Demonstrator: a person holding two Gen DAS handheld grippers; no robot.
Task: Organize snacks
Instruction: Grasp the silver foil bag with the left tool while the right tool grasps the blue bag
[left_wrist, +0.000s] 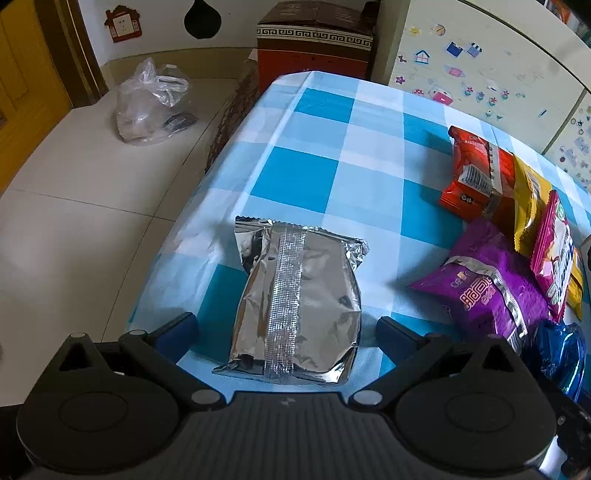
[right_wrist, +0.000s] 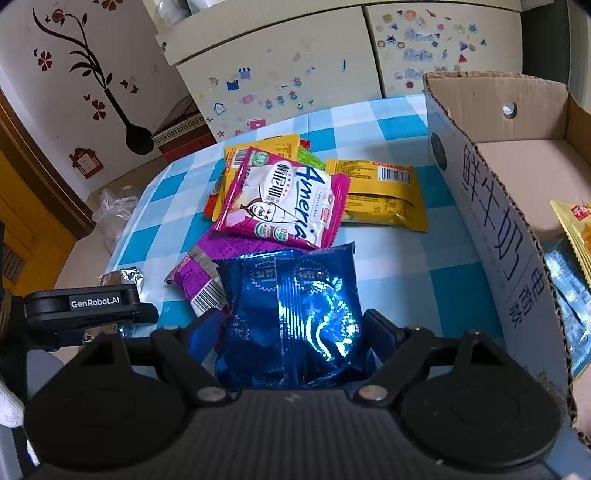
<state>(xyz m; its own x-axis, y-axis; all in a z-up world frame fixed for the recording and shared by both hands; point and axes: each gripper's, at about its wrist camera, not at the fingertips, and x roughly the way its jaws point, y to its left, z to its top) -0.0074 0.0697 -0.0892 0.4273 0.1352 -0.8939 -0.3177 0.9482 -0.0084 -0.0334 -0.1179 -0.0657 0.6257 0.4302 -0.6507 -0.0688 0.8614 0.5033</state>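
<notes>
A silver foil snack bag (left_wrist: 299, 302) lies flat on the blue checked tablecloth (left_wrist: 325, 122). My left gripper (left_wrist: 286, 326) is open, its fingers apart on either side of the bag's near end. My right gripper (right_wrist: 293, 332) has its fingers on both sides of a dark blue snack bag (right_wrist: 295, 314); whether they press it is unclear. Beyond lie a purple bag (right_wrist: 199, 280), a pink and white bag (right_wrist: 284, 199) and yellow bags (right_wrist: 380, 195). The left wrist view shows the purple bag (left_wrist: 487, 284) and a red bag (left_wrist: 476, 173).
An open cardboard box (right_wrist: 487, 206) stands at the right with a few snack bags (right_wrist: 576, 229) inside. The left gripper's body (right_wrist: 85, 306) shows at the left. The table edge drops to a tiled floor (left_wrist: 74, 221) with a clear plastic bag (left_wrist: 151, 103). A cabinet (left_wrist: 480, 55) stands behind.
</notes>
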